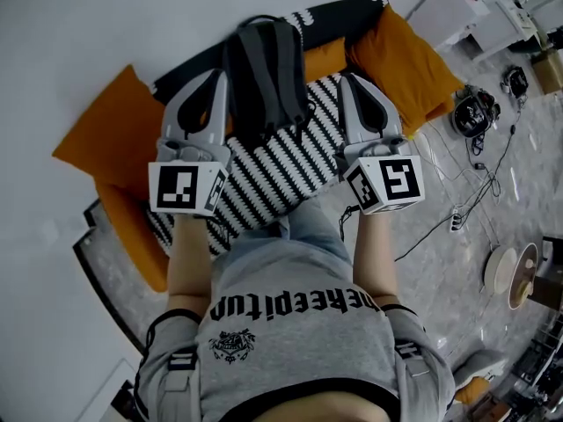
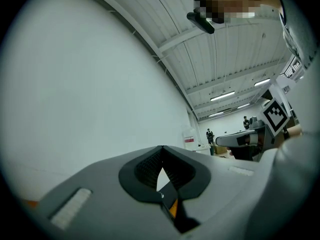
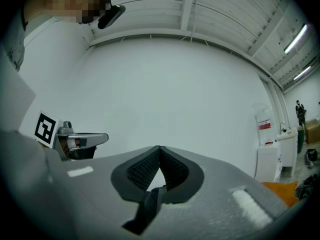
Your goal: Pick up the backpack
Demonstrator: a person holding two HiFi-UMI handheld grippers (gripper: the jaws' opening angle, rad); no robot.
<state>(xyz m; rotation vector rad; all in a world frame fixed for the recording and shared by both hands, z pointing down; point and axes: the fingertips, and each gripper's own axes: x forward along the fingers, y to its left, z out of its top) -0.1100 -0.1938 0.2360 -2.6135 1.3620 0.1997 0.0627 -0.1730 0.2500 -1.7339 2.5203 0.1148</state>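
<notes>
- The person (image 1: 290, 323) stands at the front edge of a sofa (image 1: 273, 170) with a black-and-white striped seat. Grey mottled floor (image 1: 422, 244) lies behind and to the right of the fingers, and cables (image 1: 482, 183) trail across it well off to the right.
- The left gripper (image 1: 214, 76) has its fingers pressed together at the tips. A black strap (image 2: 172, 206) is caught in the gap just behind them.
- The right gripper (image 1: 350, 79) is closed just as tightly, with a grey strap (image 3: 149, 206) pinched behind its fingertips.
- The backpack (image 1: 264, 73), dark grey, sits between the two pairs of fingers over the striped seat. Its top loop reaches beyond the fingertips.
- The left cushion (image 1: 106, 134), orange, lies just outside the left fingers. The right cushion (image 1: 400, 55), also orange, lies just outside the right ones.
- Straight ahead of both pairs of fingers, a plain white wall (image 3: 165, 84) closes the way behind the sofa back.
- Open room runs off to the right of the fingers, past white cabinets (image 1: 449, 7) and under a ribbed ceiling (image 2: 225, 44) with strip lights. Small figures (image 2: 209, 134) stand far off there.
</notes>
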